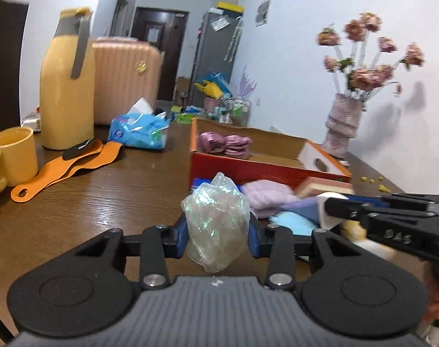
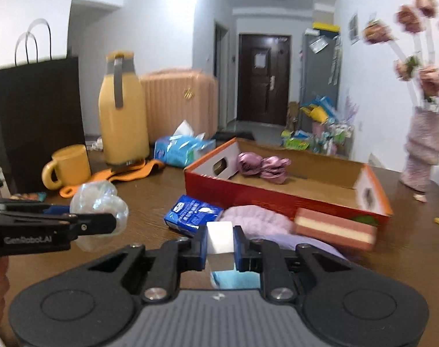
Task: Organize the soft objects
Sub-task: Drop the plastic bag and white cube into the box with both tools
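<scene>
Low in the left wrist view, centre: the left gripper (image 1: 218, 238) is clenching a crumpled iridescent plastic bag (image 1: 216, 217) between its blue pads, the bag bulging up above the fingers.
Low centre of the right wrist view: the right gripper (image 2: 219, 245) is grasping a white soft block (image 2: 220, 236), its two fingers pressing on either side.
Left edge of the right wrist view: the left gripper (image 2: 114, 225) is reaching in from the side with the plastic bag (image 2: 99, 202) showing behind its tip.
Right edge of the left wrist view: the right gripper (image 1: 332, 209) is reaching in sideways, the white soft block (image 1: 332, 211) showing at its tip.
Centre of the right wrist view: the red cardboard box (image 2: 248, 193) is lying open on the wooden table (image 2: 150, 196), with purple satin scrunchies (image 2: 262, 167) sitting inside near its far left end.
Just in front of the box: a lilac knitted piece (image 2: 248, 219), a blue tissue packet (image 2: 193, 212) and a pink-and-cream striped sponge (image 2: 335, 228) are lying close together on the table; a light blue soft item (image 2: 223, 279) is showing under the right gripper.
Upper left of the right wrist view: a yellow jug (image 2: 121, 115), a yellow mug (image 2: 69, 167), a blue wipes pack (image 2: 181, 150), an orange strap (image 2: 127, 173) and a black paper bag (image 2: 37, 115) are standing or lying on the table.
Far right of both views: a vase of pink flowers (image 1: 346, 115) is standing near the wall, blurred.
</scene>
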Available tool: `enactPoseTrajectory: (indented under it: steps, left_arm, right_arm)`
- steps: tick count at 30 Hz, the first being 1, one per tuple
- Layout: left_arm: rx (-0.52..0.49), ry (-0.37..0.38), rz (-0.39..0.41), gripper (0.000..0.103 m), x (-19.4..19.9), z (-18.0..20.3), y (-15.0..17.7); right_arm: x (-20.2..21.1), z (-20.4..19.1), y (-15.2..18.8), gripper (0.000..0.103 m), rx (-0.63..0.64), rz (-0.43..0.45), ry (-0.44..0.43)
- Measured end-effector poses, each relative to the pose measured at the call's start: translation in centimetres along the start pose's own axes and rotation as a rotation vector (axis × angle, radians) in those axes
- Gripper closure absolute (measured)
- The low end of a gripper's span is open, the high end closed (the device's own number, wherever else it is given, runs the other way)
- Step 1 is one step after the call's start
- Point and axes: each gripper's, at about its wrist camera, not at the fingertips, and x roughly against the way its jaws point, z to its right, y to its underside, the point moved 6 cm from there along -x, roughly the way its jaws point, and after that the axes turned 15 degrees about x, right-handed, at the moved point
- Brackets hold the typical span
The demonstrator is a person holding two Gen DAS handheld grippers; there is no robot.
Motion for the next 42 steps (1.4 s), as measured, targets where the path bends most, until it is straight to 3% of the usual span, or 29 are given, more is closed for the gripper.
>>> enactPoseTrajectory:
  steps: [8, 18, 31, 42]
  left_arm:
    - [-0.073, 0.091, 0.006, 0.064, 4.7, 4.9, 2.4]
    - [-0.093, 0.097, 0.023, 0.064, 6.1, 5.7, 2.6]
    - [-0.101, 0.08, 0.017, 0.064, 1.6, 5.5, 0.0]
    - [-0.173, 0.064, 0.025, 0.064, -7.7, 5.9, -6.6]
  right_arm:
    - [9.0, 1.2, 2.9, 0.086, -0.086, 0.049, 0.065]
    - [9.8, 1.1, 2.9, 0.086, -0.088, 0.077, 0.066]
    - [5.8, 3.2, 1.8, 0.086, -0.123, 0.072, 0.045]
    - [-3.8, 8.3, -3.9, 0.086, -0.147, 0.078, -0.025]
